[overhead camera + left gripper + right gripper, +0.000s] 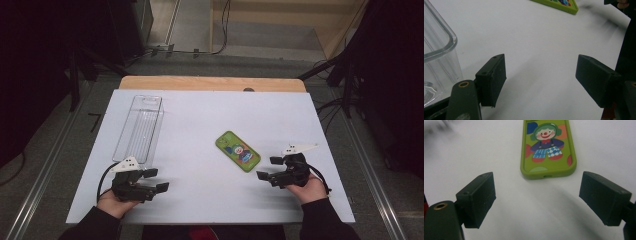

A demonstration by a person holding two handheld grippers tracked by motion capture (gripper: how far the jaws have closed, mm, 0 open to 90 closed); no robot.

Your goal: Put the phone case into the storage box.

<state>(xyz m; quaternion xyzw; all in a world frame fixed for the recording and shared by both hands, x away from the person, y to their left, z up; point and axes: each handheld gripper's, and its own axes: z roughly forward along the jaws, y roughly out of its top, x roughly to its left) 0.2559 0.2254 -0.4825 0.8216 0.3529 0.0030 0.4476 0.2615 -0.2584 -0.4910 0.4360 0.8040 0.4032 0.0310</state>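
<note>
A green phone case (238, 151) with a clown picture lies flat on the white table top, right of centre. In the right gripper view the phone case (548, 147) sits just ahead of the jaws. My right gripper (269, 168) (537, 200) stands open a short way right of the case, nothing between its fingers. A clear plastic box (139, 128) lies on the left side. My left gripper (155, 179) (541, 80) rests open near the table's front, just below that box (437, 57). The case's corner (564, 5) shows far ahead in the left gripper view.
The white board (200, 195) covers a wooden table (210, 83). Dark stands and cables (335, 107) flank the table on the floor. The person's hands (112, 202) come in at the bottom edge.
</note>
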